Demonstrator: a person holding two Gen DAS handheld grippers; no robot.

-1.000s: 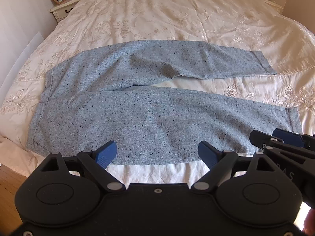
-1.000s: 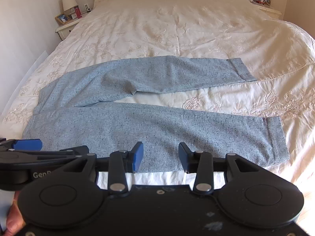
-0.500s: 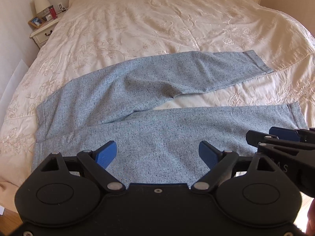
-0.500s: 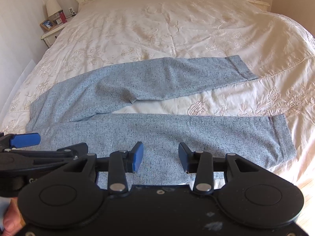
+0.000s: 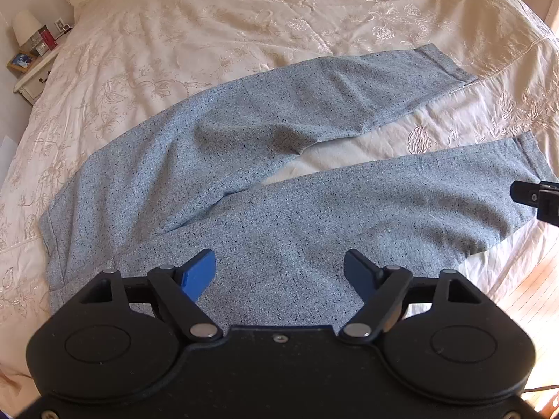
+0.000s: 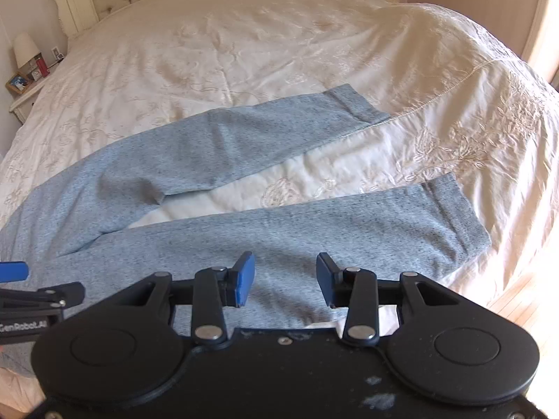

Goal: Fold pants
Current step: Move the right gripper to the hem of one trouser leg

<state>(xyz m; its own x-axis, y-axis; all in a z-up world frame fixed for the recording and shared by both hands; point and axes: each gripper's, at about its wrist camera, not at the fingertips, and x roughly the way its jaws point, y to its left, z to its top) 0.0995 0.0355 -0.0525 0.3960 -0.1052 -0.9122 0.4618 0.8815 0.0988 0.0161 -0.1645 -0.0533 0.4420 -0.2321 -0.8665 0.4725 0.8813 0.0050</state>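
- Cream embroidered bedspread [image 6: 314,45] covers a wide bed with a tufted headboard; a bedside table with a lamp stands at the far left.
- Light blue-grey flecked fabric pants [image 5: 279,188] lie flat across the near part of the bed, waistband toward the left, both legs running to the right and spread apart in a narrow V with bedspread showing between them.
- No fold is made yet, by the look of it: neither leg lies over the other and the hems sit well apart.
- Left gripper [image 5: 279,276], black with blue pads, hovers over the upper part of the near leg; its jaws have just been closing a little but stand wide apart, with nothing pinched between them.
- Right gripper [image 6: 284,281] hangs over the near leg further toward the hem, jaws parted, holding nothing.
- Left to do, I judge: take hold of the near leg, lay it over the far one, then fold the length.
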